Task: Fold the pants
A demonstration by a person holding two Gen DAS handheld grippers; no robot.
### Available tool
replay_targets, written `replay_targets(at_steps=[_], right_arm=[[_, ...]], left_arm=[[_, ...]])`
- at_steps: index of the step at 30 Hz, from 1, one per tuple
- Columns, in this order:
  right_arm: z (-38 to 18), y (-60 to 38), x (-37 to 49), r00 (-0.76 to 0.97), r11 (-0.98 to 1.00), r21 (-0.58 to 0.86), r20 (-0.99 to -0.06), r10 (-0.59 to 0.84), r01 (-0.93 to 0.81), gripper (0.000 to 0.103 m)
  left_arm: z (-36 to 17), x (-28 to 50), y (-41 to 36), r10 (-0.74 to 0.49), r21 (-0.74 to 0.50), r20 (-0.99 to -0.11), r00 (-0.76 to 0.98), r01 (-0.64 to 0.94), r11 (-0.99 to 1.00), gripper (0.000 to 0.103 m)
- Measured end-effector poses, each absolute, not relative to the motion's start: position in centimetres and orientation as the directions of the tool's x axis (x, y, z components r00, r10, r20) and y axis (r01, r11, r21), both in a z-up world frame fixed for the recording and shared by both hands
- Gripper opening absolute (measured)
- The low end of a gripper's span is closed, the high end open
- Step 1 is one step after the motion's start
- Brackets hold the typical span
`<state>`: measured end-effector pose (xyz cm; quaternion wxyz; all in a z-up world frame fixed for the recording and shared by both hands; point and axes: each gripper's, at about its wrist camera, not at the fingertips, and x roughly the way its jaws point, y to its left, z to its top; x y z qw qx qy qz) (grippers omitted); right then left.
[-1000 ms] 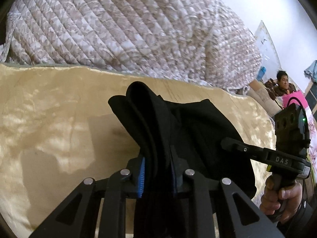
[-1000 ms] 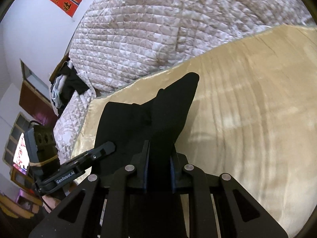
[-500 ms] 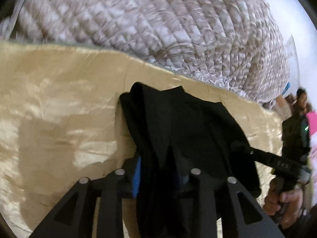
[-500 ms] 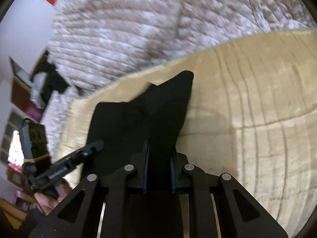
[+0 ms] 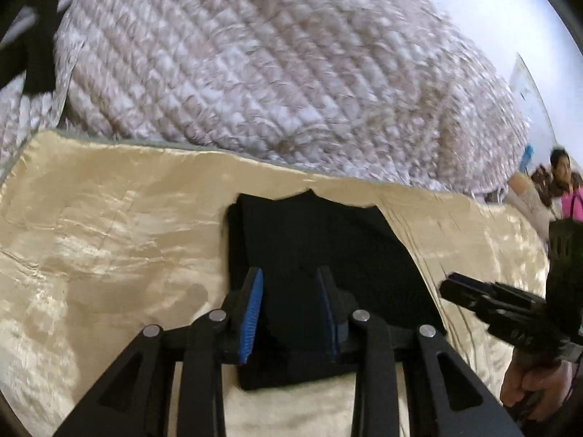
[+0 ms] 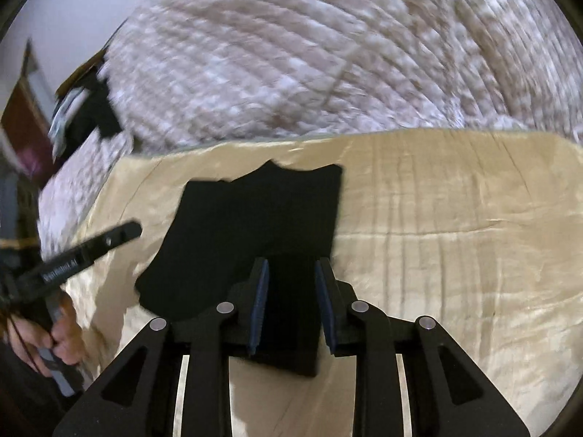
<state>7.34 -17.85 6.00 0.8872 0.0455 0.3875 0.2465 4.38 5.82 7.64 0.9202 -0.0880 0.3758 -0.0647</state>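
The black pants (image 5: 309, 240) lie folded in a flat bundle on the gold satin sheet (image 5: 109, 225). My left gripper (image 5: 289, 284) is open, its blue pads spread on either side of the bundle's near left corner. My right gripper (image 6: 291, 276) is open too, its jaws astride the near right corner of the pants (image 6: 255, 225). Each gripper shows in the other's view: the right one at the right edge of the left wrist view (image 5: 452, 287), the left one at the left edge of the right wrist view (image 6: 133, 229).
A large quilted beige comforter (image 5: 273, 65) is heaped along the far edge of the sheet. Dark clothes (image 6: 87, 116) lie at the far left. A person in pink (image 5: 564, 185) sits at the far right.
Both grippers were shut on the lifted pants; they lowered the bundle flat onto the sheet, and both have opened and let go.
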Motion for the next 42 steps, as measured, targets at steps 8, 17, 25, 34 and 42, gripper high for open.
replay_targets(at_steps=[8,17,25,34,42], right_arm=[[2.1,-14.7,5.7,0.548,0.879,0.144,-0.733,0.404,-0.456,0.026],[2.9,-15.9,5.5,0.556,0.895,0.174,-0.73,0.397,-0.41,0.026],[2.6,-16.4,5.6,0.539,0.888,0.213,-0.728,0.423,-0.408,0.026],[3.0,-17.6,4.4,0.553,0.897,0.223,-0.722,0.415,-0.382,0.026],[3.0,-18.6,3.5,0.554,0.906,0.233,-0.728,0.404,-0.354,0.026]], left_arm=[[3.6,3.6,3.5,-0.134,-0.113,-0.747,0.651,0.075,0.991,0.033],[3.8,3.4,3.6,-0.132,-0.122,-0.749,0.649,0.06,0.991,0.033],[3.6,3.4,3.7,-0.125,-0.116,-0.747,0.653,0.058,0.992,0.033],[3.9,2.5,5.1,-0.099,-0.131,-0.751,0.653,-0.001,0.991,0.035],[4.1,1.3,5.5,-0.088,-0.135,-0.753,0.652,-0.022,0.991,0.035]])
